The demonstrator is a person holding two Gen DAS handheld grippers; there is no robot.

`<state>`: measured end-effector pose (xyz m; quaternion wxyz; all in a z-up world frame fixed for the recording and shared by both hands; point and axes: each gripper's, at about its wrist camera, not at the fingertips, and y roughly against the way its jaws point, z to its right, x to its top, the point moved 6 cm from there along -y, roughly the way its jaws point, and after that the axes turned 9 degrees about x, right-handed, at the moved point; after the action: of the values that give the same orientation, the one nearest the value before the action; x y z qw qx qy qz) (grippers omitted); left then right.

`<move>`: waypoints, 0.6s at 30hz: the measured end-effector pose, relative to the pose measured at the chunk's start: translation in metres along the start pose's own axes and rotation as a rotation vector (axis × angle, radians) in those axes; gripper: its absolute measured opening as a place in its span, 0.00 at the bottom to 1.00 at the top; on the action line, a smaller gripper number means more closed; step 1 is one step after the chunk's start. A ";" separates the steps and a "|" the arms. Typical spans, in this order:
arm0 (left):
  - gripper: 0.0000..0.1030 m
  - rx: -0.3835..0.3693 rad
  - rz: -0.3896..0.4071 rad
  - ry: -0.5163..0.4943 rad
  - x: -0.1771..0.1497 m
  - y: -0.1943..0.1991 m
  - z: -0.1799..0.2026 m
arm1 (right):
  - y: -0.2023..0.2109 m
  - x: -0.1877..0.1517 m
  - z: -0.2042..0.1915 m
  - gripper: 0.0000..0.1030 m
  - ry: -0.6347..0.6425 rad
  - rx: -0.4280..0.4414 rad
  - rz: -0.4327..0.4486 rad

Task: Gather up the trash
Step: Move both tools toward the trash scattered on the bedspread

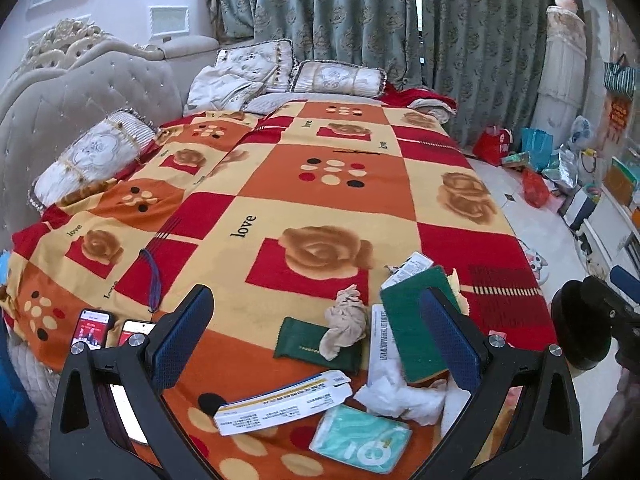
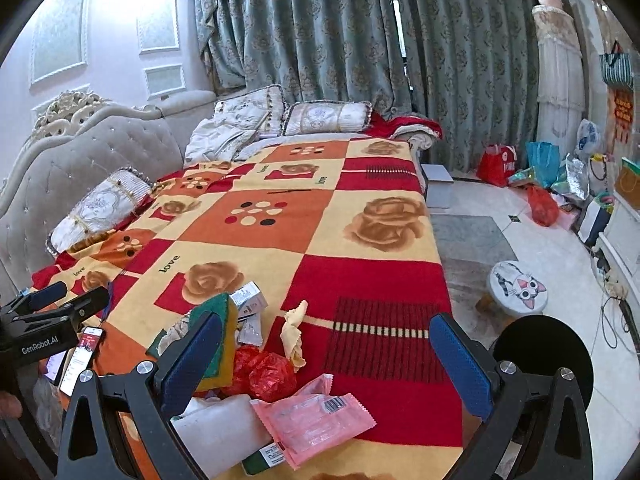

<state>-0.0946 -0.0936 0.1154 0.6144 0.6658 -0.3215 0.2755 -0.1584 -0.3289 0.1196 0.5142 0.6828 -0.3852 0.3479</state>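
Trash lies heaped on the near end of the bed, and from my left wrist camera the left gripper (image 1: 316, 336) hangs over it with both jaws spread wide and nothing between them. Framed in that gap are a crumpled beige tissue (image 1: 346, 322) resting on a dark green packet (image 1: 316, 344). Nearer me, a flat medicine box (image 1: 284, 402) lies with its long axis running across the jaws, tilted slightly, beside a teal wipes pack (image 1: 360, 438). A green sponge (image 1: 412, 328) sits against the right-hand pad.

From my right wrist camera, the right gripper (image 2: 324, 364) is likewise wide open and empty. A red crumpled bag (image 2: 264, 372) sits inside its gap toward the left pad, with a pink wrapper (image 2: 316, 424) just below it, nearer me. I judge the tissue the easiest first pick, and the left gripper is nearer to it: straight ahead.
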 end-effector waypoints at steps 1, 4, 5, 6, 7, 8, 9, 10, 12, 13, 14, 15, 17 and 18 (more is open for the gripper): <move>0.99 -0.004 0.000 0.000 0.000 0.000 0.001 | 0.002 0.004 0.002 1.00 -0.003 -0.001 0.004; 0.99 -0.018 0.003 0.000 -0.002 0.002 0.005 | 0.006 0.005 0.001 1.00 0.001 -0.010 0.014; 0.99 -0.020 0.003 -0.002 -0.002 0.003 0.006 | 0.006 0.005 0.001 1.00 0.003 -0.012 0.013; 0.99 -0.021 0.004 -0.003 -0.002 0.003 0.008 | 0.006 0.005 0.000 1.00 0.003 -0.012 0.013; 0.99 -0.023 0.005 -0.004 -0.002 0.003 0.009 | 0.007 0.005 0.000 1.00 0.001 -0.011 0.014; 0.99 -0.025 0.007 -0.005 -0.002 0.004 0.010 | 0.007 0.004 -0.001 1.00 -0.002 -0.007 0.014; 0.99 -0.027 0.008 -0.004 -0.001 0.004 0.011 | 0.007 0.004 -0.001 1.00 -0.003 -0.001 0.013; 0.99 -0.028 0.010 -0.003 0.000 0.005 0.011 | 0.007 0.004 -0.002 1.00 -0.004 0.002 0.011; 0.99 -0.027 0.015 -0.004 0.000 0.007 0.012 | 0.007 0.003 -0.003 1.00 -0.007 0.004 0.009; 0.99 -0.024 0.018 -0.006 0.000 0.008 0.013 | 0.009 0.004 -0.001 1.00 -0.011 0.005 0.012; 0.99 -0.022 0.019 -0.008 0.001 0.008 0.013 | 0.009 0.004 -0.001 1.00 -0.010 0.004 0.014; 0.99 -0.023 0.020 -0.008 0.000 0.009 0.013 | 0.010 0.004 -0.001 1.00 -0.008 0.001 0.015; 0.99 -0.025 0.018 -0.008 0.000 0.008 0.014 | 0.010 0.004 -0.003 1.00 -0.003 -0.001 0.018; 0.99 -0.025 0.016 -0.007 0.000 0.009 0.014 | 0.010 0.004 -0.004 1.00 0.000 -0.004 0.019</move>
<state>-0.1020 -0.1078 0.1195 0.6191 0.6566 -0.3324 0.2741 -0.1660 -0.3277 0.1283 0.5121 0.6780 -0.3924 0.3522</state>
